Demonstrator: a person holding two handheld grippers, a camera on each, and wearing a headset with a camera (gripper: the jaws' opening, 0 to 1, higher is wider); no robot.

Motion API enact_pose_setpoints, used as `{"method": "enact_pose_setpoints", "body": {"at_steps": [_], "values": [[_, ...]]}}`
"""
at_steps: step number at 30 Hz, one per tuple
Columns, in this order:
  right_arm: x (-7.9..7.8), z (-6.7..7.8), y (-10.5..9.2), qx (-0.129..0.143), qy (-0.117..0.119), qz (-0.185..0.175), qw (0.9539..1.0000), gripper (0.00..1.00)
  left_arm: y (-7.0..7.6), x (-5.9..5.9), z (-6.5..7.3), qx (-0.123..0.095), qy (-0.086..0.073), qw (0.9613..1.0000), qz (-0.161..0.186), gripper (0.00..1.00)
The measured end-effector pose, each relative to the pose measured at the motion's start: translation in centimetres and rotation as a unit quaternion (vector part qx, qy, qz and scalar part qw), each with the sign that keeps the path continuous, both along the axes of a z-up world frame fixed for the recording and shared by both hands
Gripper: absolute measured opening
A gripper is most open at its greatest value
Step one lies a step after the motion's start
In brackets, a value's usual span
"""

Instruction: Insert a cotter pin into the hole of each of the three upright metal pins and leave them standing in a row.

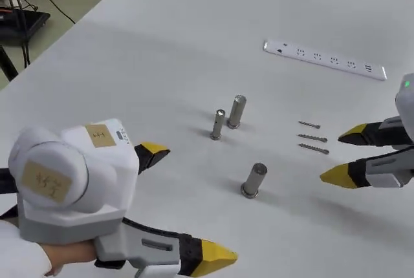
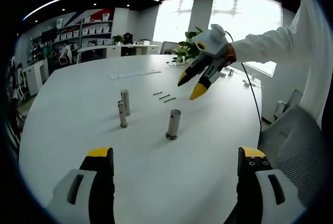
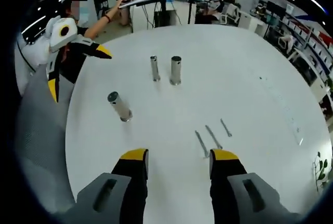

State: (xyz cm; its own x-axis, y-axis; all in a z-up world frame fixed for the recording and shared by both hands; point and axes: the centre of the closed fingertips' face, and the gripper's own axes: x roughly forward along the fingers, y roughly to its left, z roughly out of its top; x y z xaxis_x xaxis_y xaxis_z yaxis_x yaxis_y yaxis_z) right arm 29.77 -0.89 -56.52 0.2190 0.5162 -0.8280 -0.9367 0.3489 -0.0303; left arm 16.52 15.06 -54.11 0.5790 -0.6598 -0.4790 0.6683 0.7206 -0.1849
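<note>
My right gripper [image 1: 339,155] and left gripper [image 1: 197,205]: fingers apart, empty. Three thin grey cotter pins [image 1: 313,138] lie at 3 o'clock from three upright cylindrical steel pins [image 1: 237,111]. Flat on the white worktop [image 1: 162,64], they may skid from my pinch.

table [image 1: 149,71] with pins [image 1: 236,111], cotters [image 1: 313,138], power strip [image 1: 323,59]

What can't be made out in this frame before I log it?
Holes in the three metal pins: too small in every view.
Cotter pins: head and split ends too small, blurred in the head view.
Right gripper: body cut off by the head view's right edge.
</note>
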Motion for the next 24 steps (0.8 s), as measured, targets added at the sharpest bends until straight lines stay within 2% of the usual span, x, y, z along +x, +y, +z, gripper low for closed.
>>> {"method": "enact_pose_setpoints", "body": {"at_steps": [2,4,6,9,13,16,18,24], "values": [[0.7,-0.3,-0.1,0.003,0.007,-0.021,0.9998,0.38,0.2,-0.1,0.0,-0.001,0.002,1.0,0.002,0.99],[1.2,-0.5,0.3,0.032,0.034,-0.057,0.9973,0.34,0.3,-0.1,0.0,-0.001,0.003,1.0,0.004,0.99],[2.2,-1.1,-0.1,0.04,0.044,-0.074,0.9955,0.3,0.5,-0.2,-0.2,-0.001,0.007,0.9999,0.007,0.99],[3.3,-2.1,-0.4,0.025,0.034,-0.076,0.9962,0.23,0.7,-0.3,-0.5,0.0,0.012,0.9999,0.011,0.99],[3.0,-2.9,-0.3,0.017,0.04,-0.068,0.9968,0.18,0.7,-0.5,-0.7,0.0,0.016,0.9998,0.011,0.97],[3.0,-3.9,-0.5,-0.008,0.028,-0.038,0.9989,0.18,0.6,-0.6,-0.5,0.006,0.004,1.0,0.004,0.94],[3.1,-4.1,-0.5,-0.013,0.029,-0.037,0.9988,0.17,0.6,-0.6,-0.5,0.012,0.0,0.9999,0.0,0.93],[2.9,-4.4,-0.5,-0.026,0.028,-0.034,0.9987,0.15,0.2,-0.8,-0.7,0.019,0.004,0.9998,-0.009,0.93]]}}
